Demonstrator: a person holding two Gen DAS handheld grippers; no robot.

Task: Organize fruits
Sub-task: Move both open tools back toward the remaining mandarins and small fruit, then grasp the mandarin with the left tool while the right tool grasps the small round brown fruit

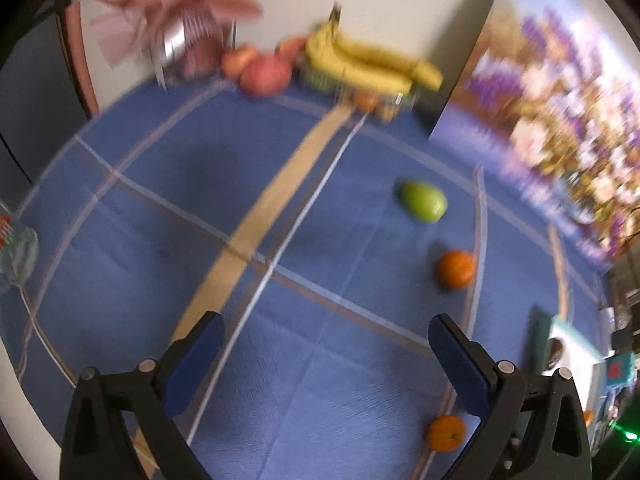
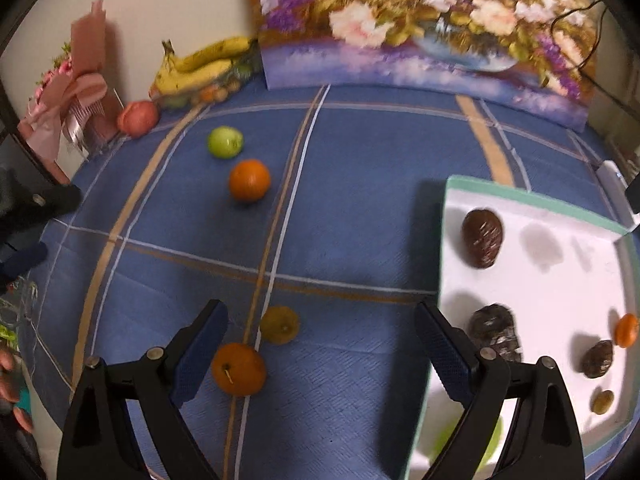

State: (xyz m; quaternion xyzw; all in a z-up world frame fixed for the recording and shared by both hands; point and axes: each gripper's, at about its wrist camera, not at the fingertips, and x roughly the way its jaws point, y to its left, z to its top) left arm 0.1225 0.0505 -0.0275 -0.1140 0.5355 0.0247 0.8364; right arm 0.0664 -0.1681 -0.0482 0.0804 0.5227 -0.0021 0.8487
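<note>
My left gripper [image 1: 326, 340] is open and empty above the blue tablecloth. Ahead of it to the right lie a green apple [image 1: 424, 201] and an orange [image 1: 456, 269]; a second orange [image 1: 446, 433] lies by its right finger. My right gripper [image 2: 322, 326] is open and empty. An orange [image 2: 239, 369] lies by its left finger, with a dull yellow fruit [image 2: 279, 325] just beyond. Farther off are an orange [image 2: 249, 180] and the green apple [image 2: 225, 142]. The white tray [image 2: 532, 200] at the right holds dark fruits [image 2: 482, 238], a small orange [image 2: 626, 330] and a green fruit [image 2: 490, 446] behind my right finger.
Bananas [image 1: 372, 62] top a fruit basket at the far wall, with a red apple [image 1: 266, 74] beside it. A pink gift bouquet [image 2: 76, 88] stands at the far left. A flower painting [image 2: 420, 20] leans on the wall. The left gripper shows at the right view's left edge [image 2: 32, 208].
</note>
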